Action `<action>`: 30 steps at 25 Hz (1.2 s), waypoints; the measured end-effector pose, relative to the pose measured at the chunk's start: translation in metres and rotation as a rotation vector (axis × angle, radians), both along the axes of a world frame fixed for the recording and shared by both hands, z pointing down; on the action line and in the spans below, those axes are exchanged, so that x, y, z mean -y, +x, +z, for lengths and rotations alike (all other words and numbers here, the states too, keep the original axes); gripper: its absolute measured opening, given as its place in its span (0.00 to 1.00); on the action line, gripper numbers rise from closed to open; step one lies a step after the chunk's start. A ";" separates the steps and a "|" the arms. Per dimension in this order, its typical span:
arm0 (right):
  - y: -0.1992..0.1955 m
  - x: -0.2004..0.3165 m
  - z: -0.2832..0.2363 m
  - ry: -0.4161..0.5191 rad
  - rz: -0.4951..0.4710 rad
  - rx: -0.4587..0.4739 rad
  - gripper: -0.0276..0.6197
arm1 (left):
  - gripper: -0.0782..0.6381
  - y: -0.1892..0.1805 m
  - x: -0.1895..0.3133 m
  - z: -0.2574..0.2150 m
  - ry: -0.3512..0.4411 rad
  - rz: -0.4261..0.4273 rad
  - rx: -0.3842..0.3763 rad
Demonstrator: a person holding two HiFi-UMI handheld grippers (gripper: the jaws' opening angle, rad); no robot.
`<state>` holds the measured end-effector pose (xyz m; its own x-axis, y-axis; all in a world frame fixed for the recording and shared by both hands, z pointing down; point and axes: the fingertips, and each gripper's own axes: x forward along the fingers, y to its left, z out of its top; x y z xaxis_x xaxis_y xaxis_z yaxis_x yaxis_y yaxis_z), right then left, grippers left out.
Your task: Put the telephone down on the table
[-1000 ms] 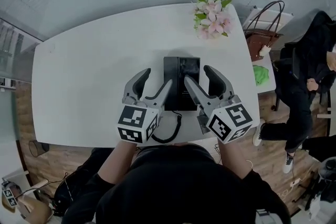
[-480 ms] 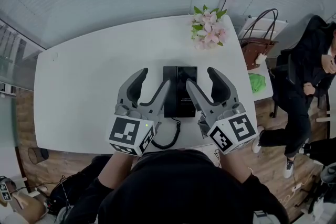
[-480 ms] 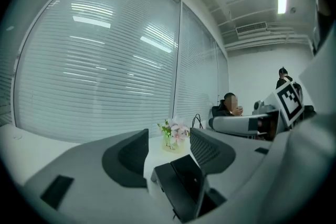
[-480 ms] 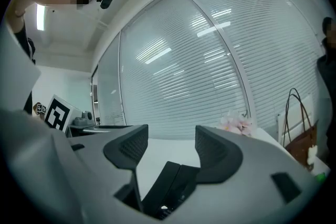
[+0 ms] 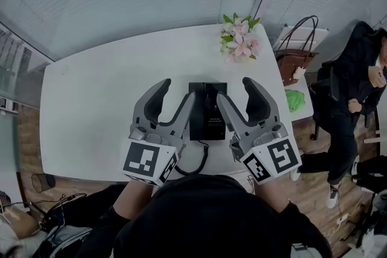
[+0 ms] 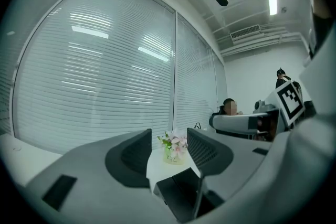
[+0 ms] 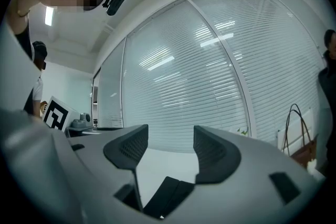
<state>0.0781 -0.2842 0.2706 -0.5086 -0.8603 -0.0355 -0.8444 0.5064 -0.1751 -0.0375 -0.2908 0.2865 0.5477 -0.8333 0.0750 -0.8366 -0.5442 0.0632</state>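
The black telephone (image 5: 207, 110) lies flat on the white table (image 5: 97, 106), and its coiled cord (image 5: 196, 161) loops off the near edge. Both grippers hover level above it, one at each side, touching nothing. My left gripper (image 5: 174, 96) is open and its jaws are closing, with nothing between them. My right gripper (image 5: 237, 93) is open and empty too. In the left gripper view the telephone (image 6: 178, 194) shows below the left gripper (image 6: 170, 148). The right gripper view has the telephone (image 7: 167, 195) under the right gripper (image 7: 170, 148).
A glass of pink flowers (image 5: 240, 39) stands at the table's far right corner. Beyond that corner are a brown handbag (image 5: 296, 48), something green (image 5: 296, 99) and a seated person in black (image 5: 357, 81). Window blinds run behind the table.
Both grippers have lifted up off the table towards the head camera and now look larger. The telephone has stayed where it lay.
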 end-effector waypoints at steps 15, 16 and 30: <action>-0.003 -0.004 -0.016 0.048 0.008 -0.002 0.37 | 0.32 -0.004 -0.003 -0.008 0.036 -0.014 0.017; -0.003 -0.005 -0.016 0.050 0.009 -0.003 0.36 | 0.31 -0.004 -0.003 -0.008 0.036 -0.014 0.016; -0.005 -0.010 -0.015 0.060 0.026 -0.004 0.16 | 0.17 -0.006 -0.006 -0.009 0.030 -0.001 -0.017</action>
<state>0.0729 -0.2746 0.2556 -0.4861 -0.8697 -0.0854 -0.8580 0.4936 -0.1422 -0.0434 -0.2844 0.2777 0.5478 -0.8356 0.0404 -0.8361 -0.5452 0.0610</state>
